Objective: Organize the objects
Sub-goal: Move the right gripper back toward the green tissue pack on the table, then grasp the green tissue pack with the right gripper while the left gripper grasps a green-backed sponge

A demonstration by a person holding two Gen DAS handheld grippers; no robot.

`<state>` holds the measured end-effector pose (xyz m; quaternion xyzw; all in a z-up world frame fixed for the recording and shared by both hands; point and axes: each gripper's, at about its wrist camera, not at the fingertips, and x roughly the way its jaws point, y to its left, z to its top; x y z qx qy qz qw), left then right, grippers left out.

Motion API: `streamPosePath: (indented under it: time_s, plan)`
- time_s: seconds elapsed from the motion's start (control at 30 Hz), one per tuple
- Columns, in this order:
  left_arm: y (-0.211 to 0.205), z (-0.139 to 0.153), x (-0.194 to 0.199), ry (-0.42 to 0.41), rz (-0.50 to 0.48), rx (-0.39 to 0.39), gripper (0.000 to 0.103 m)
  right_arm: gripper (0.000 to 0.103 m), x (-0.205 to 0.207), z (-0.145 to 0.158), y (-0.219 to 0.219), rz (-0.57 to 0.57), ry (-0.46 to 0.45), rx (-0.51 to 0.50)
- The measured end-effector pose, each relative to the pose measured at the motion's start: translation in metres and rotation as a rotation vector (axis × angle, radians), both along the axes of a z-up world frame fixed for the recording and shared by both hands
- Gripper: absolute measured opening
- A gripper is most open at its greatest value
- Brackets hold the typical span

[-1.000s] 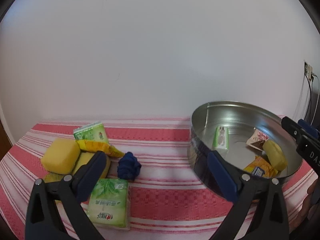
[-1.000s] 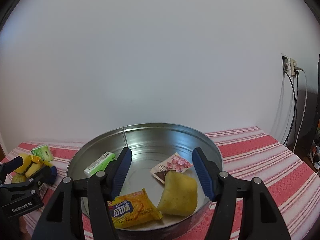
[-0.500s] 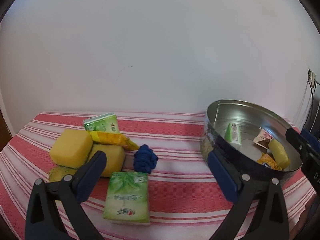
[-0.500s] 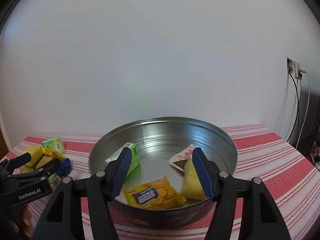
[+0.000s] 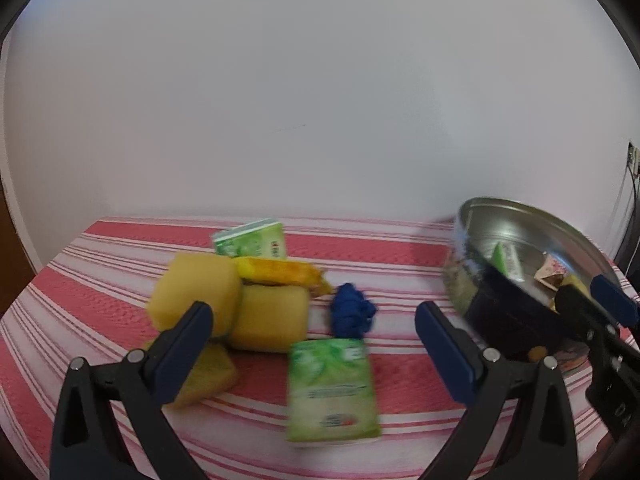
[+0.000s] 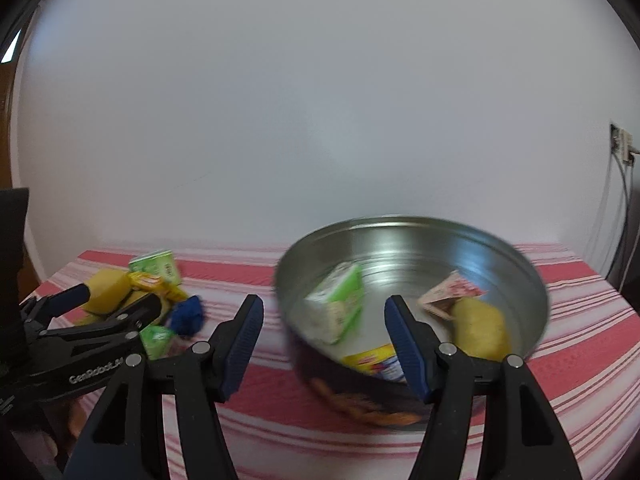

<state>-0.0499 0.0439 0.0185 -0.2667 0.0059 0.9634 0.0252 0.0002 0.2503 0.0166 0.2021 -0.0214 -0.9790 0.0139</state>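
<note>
Since the earlier frames, both views have been swung leftward. The left tool [image 5: 314, 336] is held released, empty, just before the green tissue pack [image 5: 332, 392], lengthwise between its fingers; the right tool [image 6: 324, 330], likewise released, is nearer the metal tin [image 6: 412, 232].

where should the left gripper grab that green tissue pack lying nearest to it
Probably across its two long side edges, coming down from above: the green tissue pack lies flat on the striped cloth between the open left gripper fingers, narrow way across.

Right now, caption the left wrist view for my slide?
Open left hand-held gripper over green tissue pack, sponges beside it.
</note>
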Motion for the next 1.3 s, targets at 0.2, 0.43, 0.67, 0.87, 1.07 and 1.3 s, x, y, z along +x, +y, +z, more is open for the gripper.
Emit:
streamPosePath:
  time_s: [0.2, 0.43, 0.67, 0.87, 1.07, 1.3]
  plan:
    - [-0.044, -0.004, -0.010, -0.062, 0.054, 0.003, 0.102, 0.066, -0.007, -0.001, -0.035, 0.088, -0.072, -0.011]
    - [-0.103, -0.007, -0.025, -0.144, 0.164, 0.050, 0.102, 0.066, -0.025, -0.014, -0.073, 0.184, -0.216, -0.050]
    - [-0.135, -0.006, -0.024, -0.159, 0.218, 0.088, 0.102, 0.066, -0.038, -0.025, -0.114, 0.267, -0.314, -0.056]
    - [-0.122, -0.008, -0.024, -0.182, 0.140, 0.052, 0.102, 0.066, -0.053, -0.038, -0.148, 0.295, -0.415, -0.019]
    - [-0.096, -0.012, -0.021, -0.190, 0.073, -0.060, 0.102, 0.067, -0.063, -0.044, -0.164, 0.294, -0.466, 0.041]
    - [-0.086, -0.025, -0.028, -0.270, 0.023, -0.061, 0.102, 0.056, -0.058, -0.042, -0.148, 0.269, -0.447, 0.087]
